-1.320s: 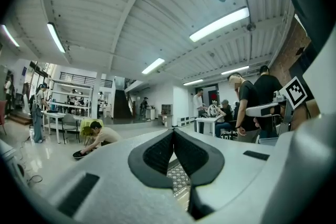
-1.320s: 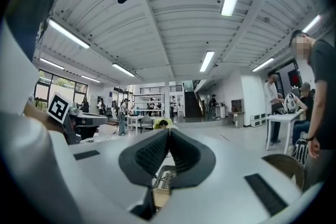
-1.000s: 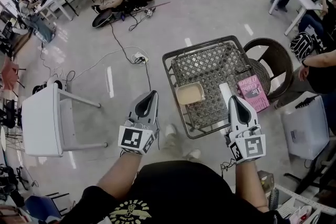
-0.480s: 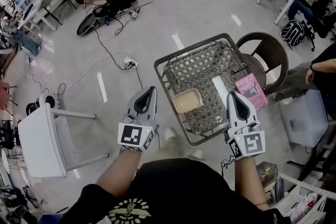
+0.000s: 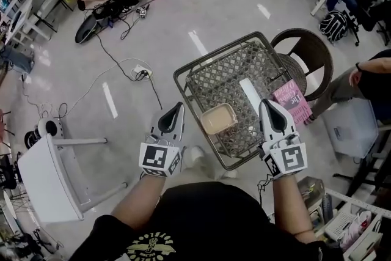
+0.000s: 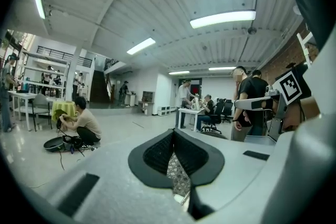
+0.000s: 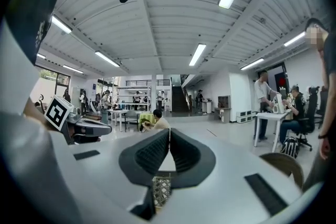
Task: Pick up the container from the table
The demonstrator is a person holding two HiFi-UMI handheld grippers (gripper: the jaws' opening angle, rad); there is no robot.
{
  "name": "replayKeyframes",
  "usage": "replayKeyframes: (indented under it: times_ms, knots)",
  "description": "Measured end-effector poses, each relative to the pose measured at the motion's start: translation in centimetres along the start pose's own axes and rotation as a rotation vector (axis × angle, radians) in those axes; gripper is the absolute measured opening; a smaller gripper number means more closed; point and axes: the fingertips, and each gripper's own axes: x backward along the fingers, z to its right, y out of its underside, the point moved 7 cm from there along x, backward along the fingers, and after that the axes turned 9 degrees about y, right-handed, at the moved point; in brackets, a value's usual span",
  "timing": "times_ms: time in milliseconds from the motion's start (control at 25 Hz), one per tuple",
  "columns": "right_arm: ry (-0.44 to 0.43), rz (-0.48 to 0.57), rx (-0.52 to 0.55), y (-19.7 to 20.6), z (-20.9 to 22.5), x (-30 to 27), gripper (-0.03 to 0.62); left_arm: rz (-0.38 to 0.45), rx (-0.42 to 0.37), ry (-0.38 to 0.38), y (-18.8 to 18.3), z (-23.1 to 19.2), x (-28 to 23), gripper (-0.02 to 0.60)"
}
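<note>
Since the left claw and the right claw are both pinched fully closed with nothing in them, neither one's ready to grab yet imo. The shallow beige rectangular container sits on the near part of the dark-framed lattice-top surface, pretty much between the two claws and just a touch ahead of their tips. Its long axis runs side to side across the head view, tilted up slightly toward the right. The left claw hangs just off the surface's left edge, and the right one is over the surface, beside a long white block. Distance looks about even, with the left maybe a hair closer. My guess is that whichever goes in has to open up first and swing inward toward a short end.
</note>
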Motion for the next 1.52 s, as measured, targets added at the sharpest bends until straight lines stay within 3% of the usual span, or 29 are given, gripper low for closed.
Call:
replayKeyframes:
  times_ms: [520,800,1120,1520]
  knots:
    - [-0.048,-0.106,0.039,2.7,-0.5,-3.0,0.013,-0.097,0.122,0.012,6.3,-2.2,-2.5,0.003]
    - [-0.156,-0.15,-0.021,4.9,1.1,-4.6,0.014,-0.143,0.204,-0.089,9.8,-1.1,-2.8,0.003]
    - [-0.277,-0.211,-0.014,6.8,2.4,-5.6,0.014,-0.114,0.317,-0.198,11.2,0.4,-0.7,0.003]
    - [-0.344,-0.337,-0.085,12.1,3.5,-6.0,0.015,-0.179,0.402,-0.291,14.8,2.3,-1.0,0.003]
